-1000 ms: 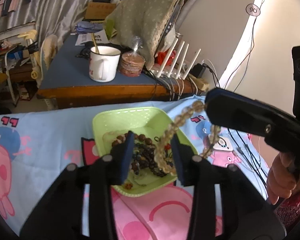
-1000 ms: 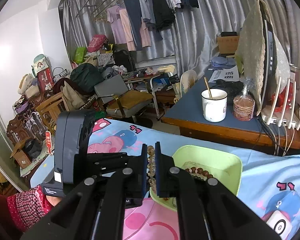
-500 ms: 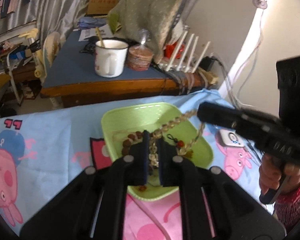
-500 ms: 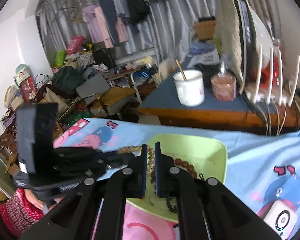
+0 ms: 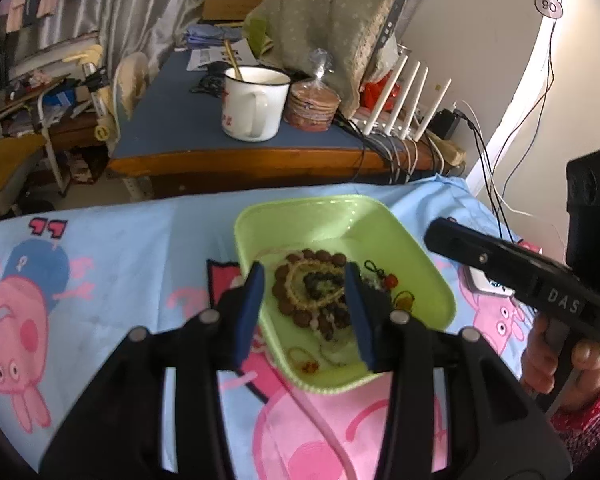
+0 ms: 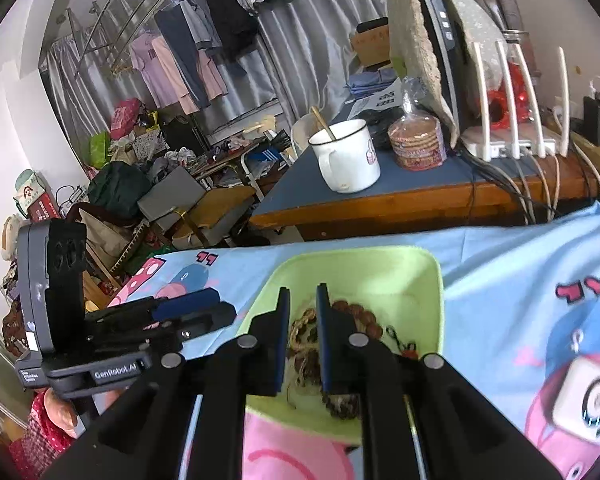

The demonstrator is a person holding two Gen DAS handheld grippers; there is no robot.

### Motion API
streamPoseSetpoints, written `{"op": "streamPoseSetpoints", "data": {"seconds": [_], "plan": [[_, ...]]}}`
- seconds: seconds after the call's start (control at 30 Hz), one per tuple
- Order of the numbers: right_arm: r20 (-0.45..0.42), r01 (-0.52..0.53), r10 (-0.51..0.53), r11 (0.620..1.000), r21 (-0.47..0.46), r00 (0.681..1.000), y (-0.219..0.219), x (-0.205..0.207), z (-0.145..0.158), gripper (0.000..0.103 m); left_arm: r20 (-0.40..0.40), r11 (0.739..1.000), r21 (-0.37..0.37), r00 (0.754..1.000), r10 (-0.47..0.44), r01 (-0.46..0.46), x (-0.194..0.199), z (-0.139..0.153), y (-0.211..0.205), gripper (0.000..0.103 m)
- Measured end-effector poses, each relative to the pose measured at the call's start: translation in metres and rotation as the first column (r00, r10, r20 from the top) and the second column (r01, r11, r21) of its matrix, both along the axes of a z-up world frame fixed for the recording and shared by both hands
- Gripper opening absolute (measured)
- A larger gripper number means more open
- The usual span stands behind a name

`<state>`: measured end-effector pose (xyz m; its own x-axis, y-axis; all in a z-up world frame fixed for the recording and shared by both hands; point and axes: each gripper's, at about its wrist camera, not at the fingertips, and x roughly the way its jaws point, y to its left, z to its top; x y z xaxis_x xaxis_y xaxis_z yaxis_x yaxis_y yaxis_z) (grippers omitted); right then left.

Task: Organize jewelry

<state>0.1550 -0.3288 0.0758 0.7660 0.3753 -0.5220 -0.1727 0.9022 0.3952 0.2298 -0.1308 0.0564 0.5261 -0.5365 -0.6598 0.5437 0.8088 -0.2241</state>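
Left gripper (image 5: 305,276) has just parted above the coiled bracelet (image 5: 314,286); right gripper (image 6: 302,308) seems closed, empty.

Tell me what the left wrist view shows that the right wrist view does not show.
Only the left wrist view shows the round label marked 90 on the wall, the small red bead charm in the tray, and the left gripper with jaws apart, having just opened, nothing pressed between them.

Only the right wrist view shows the hanging clothes and the cluttered chair.

Both show the green tray of bead bracelets, the white mug, the router and the cartoon cloth.
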Motion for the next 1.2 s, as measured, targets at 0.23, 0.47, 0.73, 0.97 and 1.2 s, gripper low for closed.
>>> {"op": "streamPoseSetpoints", "data": {"seconds": [0.23, 0.47, 0.73, 0.97, 1.2], "plan": [[-0.017, 0.020, -0.021, 0.998, -0.061, 1.000, 0.026, -0.056, -0.025, 0.000, 0.063, 0.995, 0.081, 0.997, 0.051, -0.056, -0.050, -0.017, 0.011, 0.039], [-0.082, 0.073, -0.084, 0.989, -0.127, 0.993, 0.045, -0.097, -0.061, 0.000, 0.034, 0.987, 0.138, 0.996, 0.078, -0.082, -0.096, -0.053, 0.016, 0.039], [-0.166, 0.110, -0.134, 0.984, -0.143, 0.977, 0.046, -0.127, -0.086, 0.000, 0.032, 0.985, 0.141, 0.995, 0.096, -0.099, -0.138, -0.069, 0.011, 0.044], [-0.167, 0.132, -0.159, 0.978, -0.161, 0.973, 0.046, -0.147, -0.093, 0.000, 0.082, 0.974, 0.173, 0.987, 0.136, -0.149, -0.164, -0.071, 0.012, 0.061], [-0.150, 0.064, -0.077, 0.994, -0.089, 0.986, 0.051, -0.153, -0.093, 0.019, 0.093, 0.959, 0.151, 0.969, 0.230, -0.242, -0.167, -0.069, 0.026, 0.068]]}}
